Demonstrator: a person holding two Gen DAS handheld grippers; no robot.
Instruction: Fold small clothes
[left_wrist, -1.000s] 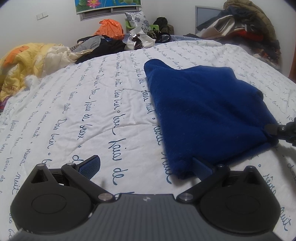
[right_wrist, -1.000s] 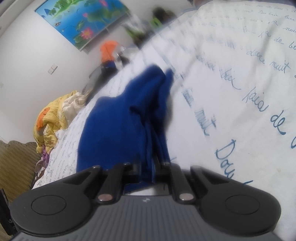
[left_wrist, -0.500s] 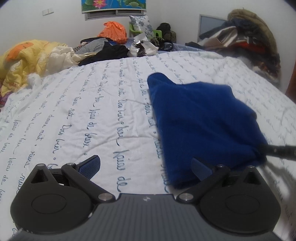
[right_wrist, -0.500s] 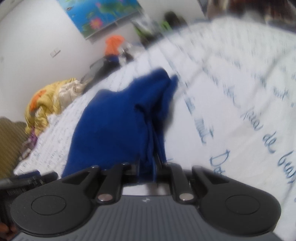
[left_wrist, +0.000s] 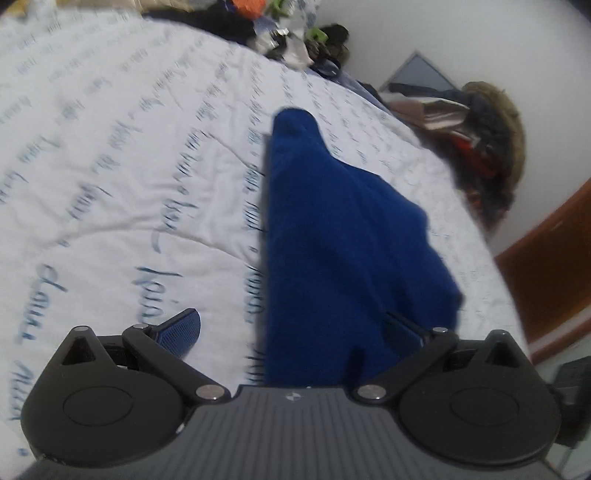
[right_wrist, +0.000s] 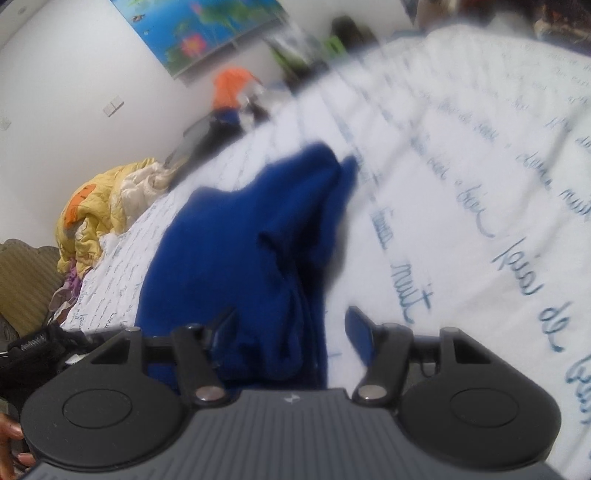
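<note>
Left wrist view: your left gripper (left_wrist: 291, 334) has its jaws spread wide, one blue pad (left_wrist: 181, 328) over bare sheet, the other low against the near end of the blue garment (left_wrist: 332, 229). Nothing is pinched; the near end of the cloth lies in the gap between the fingers. The garment rests on the white bedsheet (left_wrist: 110, 166) printed with blue handwriting, narrowing to a rounded tip at its far end. Dark clothes pile (left_wrist: 487, 147) at the bed's far right edge; a brown wooden edge (left_wrist: 546, 266) beyond it. Picture is smeared, so fine folds do not read.

Right wrist view: your right gripper (right_wrist: 291, 330) is opening, jaws parting with the garment's (right_wrist: 240, 251) bunched near edge between them; the right-hand pad (right_wrist: 356, 328) stands clear of the cloth over white sheet (right_wrist: 461, 184), the left-hand one sits against blue fabric, no squeeze visible. Cloth lies loose on the bed, folded layers stacked along its right-hand side. Yellow quilt (right_wrist: 99, 210) heaped at the far left, flower picture (right_wrist: 207, 33) on the wall, orange bag (right_wrist: 232, 86) below it. Fingers of a hand (right_wrist: 11, 443) show at the lower left corner
</note>
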